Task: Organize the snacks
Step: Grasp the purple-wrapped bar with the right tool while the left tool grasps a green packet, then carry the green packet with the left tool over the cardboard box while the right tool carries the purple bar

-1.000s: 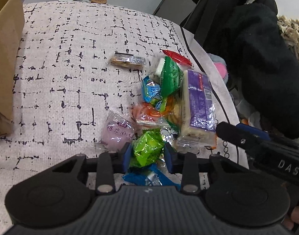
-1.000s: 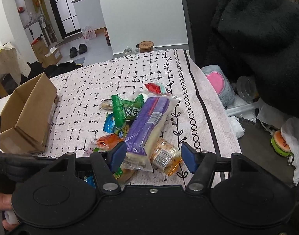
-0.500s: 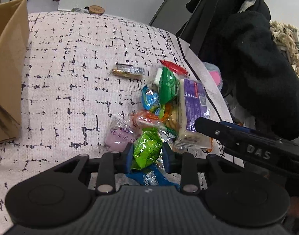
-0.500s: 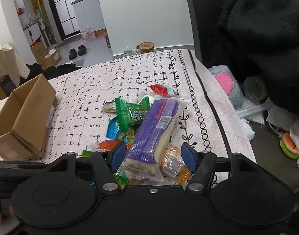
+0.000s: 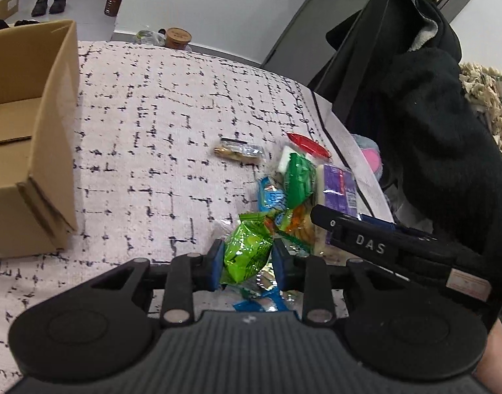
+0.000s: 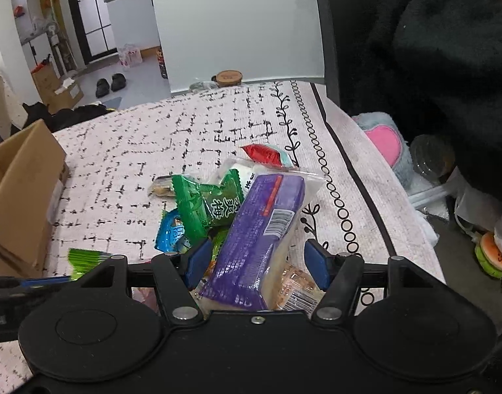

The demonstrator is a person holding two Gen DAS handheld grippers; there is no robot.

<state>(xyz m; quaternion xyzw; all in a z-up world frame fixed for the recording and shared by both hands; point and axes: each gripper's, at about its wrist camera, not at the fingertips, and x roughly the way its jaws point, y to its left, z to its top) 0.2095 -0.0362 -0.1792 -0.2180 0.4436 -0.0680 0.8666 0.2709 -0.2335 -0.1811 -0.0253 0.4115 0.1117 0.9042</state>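
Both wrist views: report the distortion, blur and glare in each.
Left wrist view: fisheye bends the table edge and cardboard box; the lime-green packet in the left claw is slightly soft, with foil glints. Right wrist view: the wall panel curves; the purple pack between the right claw's fingers is sharp, barcode readable; even light, weak shadows.
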